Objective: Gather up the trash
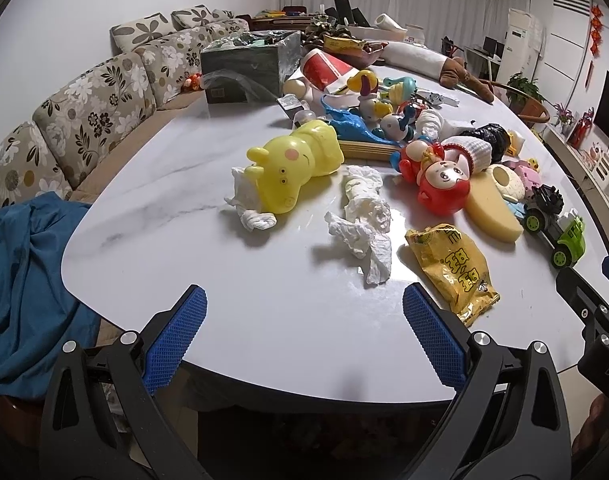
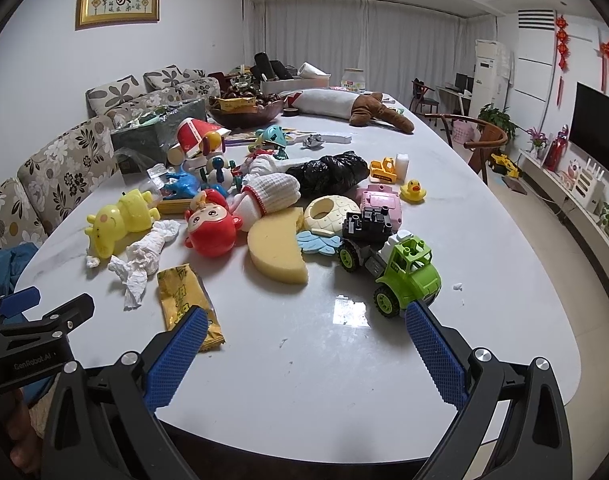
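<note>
Blue ribbed pads line both pairs of fingers, and both pairs stand spread wide with nothing between them, over the near edge of the worktop (image 1: 152, 208). The left gripper (image 1: 304, 300) points at bare white marbled surface; the yellow snack wrapper (image 1: 452, 272), a crinkled glossy foil bag with bold printed characters, lies just beyond and touching the line of its right finger tip, near the worktop's front edge. In the right wrist view the same wrapper (image 2: 188, 300) runs under the tip of the left finger of the right gripper (image 2: 306, 320), though contact cannot be judged.

Just behind the wrapper sits a crumpled white tissue (image 1: 364, 216), soft and creased, in a loose twisted strip reaching toward the middle of the worktop. A second tissue wad (image 1: 248, 200) is tucked against the head of a smooth yellow plastic pig toy (image 1: 296, 164) lying on its side. A crumpled black plastic bag (image 2: 332, 172), shiny and wrinkled, lies farther back among the toys.

Around these: a round red glossy doll head (image 2: 210, 228), a half-moon yellow sponge (image 2: 276, 252) with porous faces, and a green blocky toy truck (image 2: 404, 276) with knobbly tyres, close to the right gripper's right finger. A dark green box (image 1: 244, 68) stands toward the far left edge.
</note>
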The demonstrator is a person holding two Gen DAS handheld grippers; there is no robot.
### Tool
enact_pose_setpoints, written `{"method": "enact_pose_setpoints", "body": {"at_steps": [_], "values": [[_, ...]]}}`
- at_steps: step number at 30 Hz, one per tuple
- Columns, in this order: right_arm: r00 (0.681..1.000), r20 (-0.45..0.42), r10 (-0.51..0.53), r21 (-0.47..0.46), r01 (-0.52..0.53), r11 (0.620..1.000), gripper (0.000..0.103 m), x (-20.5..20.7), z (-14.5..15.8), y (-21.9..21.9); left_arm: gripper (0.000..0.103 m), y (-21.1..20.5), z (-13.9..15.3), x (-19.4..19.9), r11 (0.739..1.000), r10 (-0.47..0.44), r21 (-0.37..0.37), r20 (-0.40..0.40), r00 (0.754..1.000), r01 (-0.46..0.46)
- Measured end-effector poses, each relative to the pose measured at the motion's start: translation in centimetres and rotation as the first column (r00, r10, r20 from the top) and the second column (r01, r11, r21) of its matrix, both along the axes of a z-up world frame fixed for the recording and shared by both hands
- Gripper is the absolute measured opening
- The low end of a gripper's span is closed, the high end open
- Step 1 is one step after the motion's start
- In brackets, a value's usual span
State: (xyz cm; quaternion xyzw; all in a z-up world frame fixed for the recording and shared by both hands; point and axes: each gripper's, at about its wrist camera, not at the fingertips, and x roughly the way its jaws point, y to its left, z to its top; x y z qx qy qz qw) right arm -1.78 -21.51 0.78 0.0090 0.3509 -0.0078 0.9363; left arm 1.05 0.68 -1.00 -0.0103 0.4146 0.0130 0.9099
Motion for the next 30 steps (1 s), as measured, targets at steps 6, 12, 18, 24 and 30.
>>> {"method": "enact_pose_setpoints", "body": {"at_steps": [6,12,18,24,30], "values": [[1.000,-0.004,-0.003,0.005,0.003,1.000,0.098,-0.1,0.0,0.2,0.096,0.0,0.0,0.0,1.000,0.001,-0.003,-0.004,1.000,-0.001],[1.000,-0.007,-0.003,0.007,0.003,1.000,0.098,0.0,-0.2,-0.2,0.096,0.0,-0.1,-0.1,1.000,-0.004,-0.002,-0.004,1.000,0.004],[1.000,-0.011,-0.008,0.008,0.008,1.000,0.098,-0.1,-0.4,-0.4,0.096,-0.1,-0.2,-0.1,1.000,-0.005,-0.003,-0.009,1.000,0.005],[1.000,-0.014,-0.008,0.016,0.009,1.000,0.098,-0.1,-0.5,-0.8,0.096,-0.3,-0.3,-0.1,1.000,-0.009,0.004,-0.005,1.000,0.009],[0.998,-0.025,-0.049,-0.019,0.049,0.999,0.098,0.8,-1.1,-3.3,0.096,-0.7,-0.4,-0.5,1.000,-0.006,0.025,0.018,1.000,0.005]]}}
